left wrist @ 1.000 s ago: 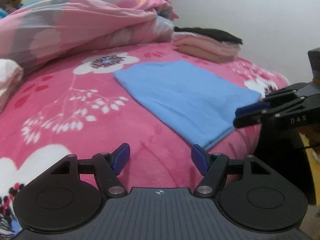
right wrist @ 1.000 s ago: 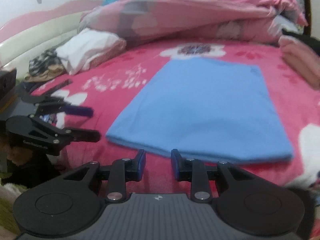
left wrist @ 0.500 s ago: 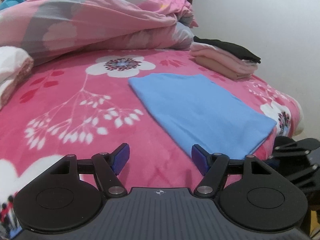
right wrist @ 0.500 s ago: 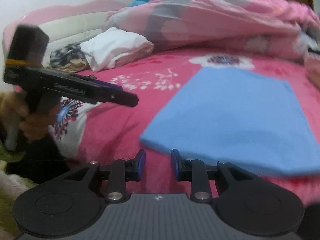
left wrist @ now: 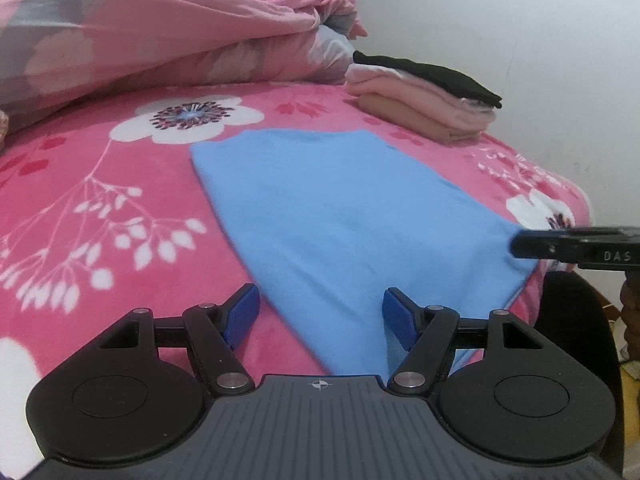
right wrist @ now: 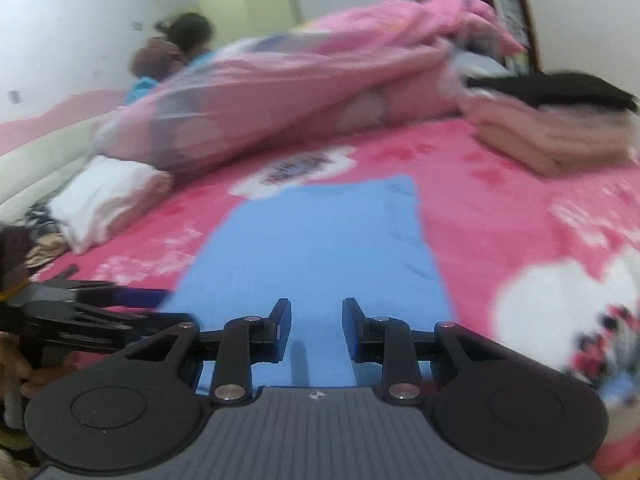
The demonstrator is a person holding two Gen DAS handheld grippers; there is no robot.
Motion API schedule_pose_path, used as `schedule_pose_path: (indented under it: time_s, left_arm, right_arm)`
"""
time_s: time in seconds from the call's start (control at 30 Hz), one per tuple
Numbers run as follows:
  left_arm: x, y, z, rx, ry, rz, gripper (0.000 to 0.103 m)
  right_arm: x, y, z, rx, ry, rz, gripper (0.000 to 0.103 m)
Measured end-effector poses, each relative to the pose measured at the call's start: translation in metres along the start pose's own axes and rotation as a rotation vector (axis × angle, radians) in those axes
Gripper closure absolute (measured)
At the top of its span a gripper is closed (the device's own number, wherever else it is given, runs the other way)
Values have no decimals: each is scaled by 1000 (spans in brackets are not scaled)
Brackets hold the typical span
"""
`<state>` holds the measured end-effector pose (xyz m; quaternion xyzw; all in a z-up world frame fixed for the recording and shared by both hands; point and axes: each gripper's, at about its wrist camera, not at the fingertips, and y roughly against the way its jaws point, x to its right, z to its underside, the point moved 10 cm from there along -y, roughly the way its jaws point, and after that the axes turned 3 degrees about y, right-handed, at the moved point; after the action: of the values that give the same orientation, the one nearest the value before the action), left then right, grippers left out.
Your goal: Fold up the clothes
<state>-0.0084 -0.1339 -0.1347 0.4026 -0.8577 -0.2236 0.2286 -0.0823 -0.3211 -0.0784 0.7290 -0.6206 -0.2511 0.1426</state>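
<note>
On the left, the left claw (left wrist: 320,316) hangs released, its blue pads spread wide over the near left corner of the blue garment (left wrist: 340,216), touching nothing. The garment lies flat, already folded to a long panel, near the foot edge of the bed (left wrist: 80,200) and roughly midway across it. It looks like a light, limp knit — it will sag and drape the moment it is lifted, and should cling a little to the plush spread instead of sliding. The best holds, I judge, are the two near corners, one per claw, pinching all layers together. To the right, the right claw (right wrist: 316,328) stands part-way released over the near edge, nothing between its pads. The bed wears a pink fleece spread with white flowers — soft, giving ground. A rumpled pink quilt (left wrist: 160,28) is heaped along the far side, a stack of folded clothes (left wrist: 424,100) sits at the far right corner, and a plain white wall (left wrist: 520,60) rises behind it.
</note>
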Motion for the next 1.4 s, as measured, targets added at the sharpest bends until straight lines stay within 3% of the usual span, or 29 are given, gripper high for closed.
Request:
schedule_pose_path:
  time_s: [0.23,0.4,0.53,0.63,0.83,1.0,1.13,1.23,1.4]
  left_arm:
    - [-15,24,-7,17,31,-46,34]
    - [-2,13,-26,32,66,6,34]
    - [2,-7,-23,23,90,27,34]
    - [-5,-12,-15,9,102,15,34]
    - [-19,4,-20,22,135,37,33]
    - [1,-15,-35,26,106,76,32]
    - [-1,-28,-29,5,62,43,32]
    - [-9,-22,-24,-5,53,33,32]
    - [-9,-8,-31,-1,24,38,30]
  right_arm:
    - [47,36,2,47,-102,57,69]
    - [31,26,-17,104,-126,-57,67]
    - [17,0,-18,88,-149,-141,66]
    - [33,-6,-10,46,-193,-117,67]
    - [58,18,-19,65,-210,-23,64]
    - [17,-9,-43,93,-131,-132,64]
    - [-2,-40,-39,44,-93,-183,64]
    - [19,-42,-28,7,-126,-124,65]
    - [53,-13,-36,34,-157,-6,63]
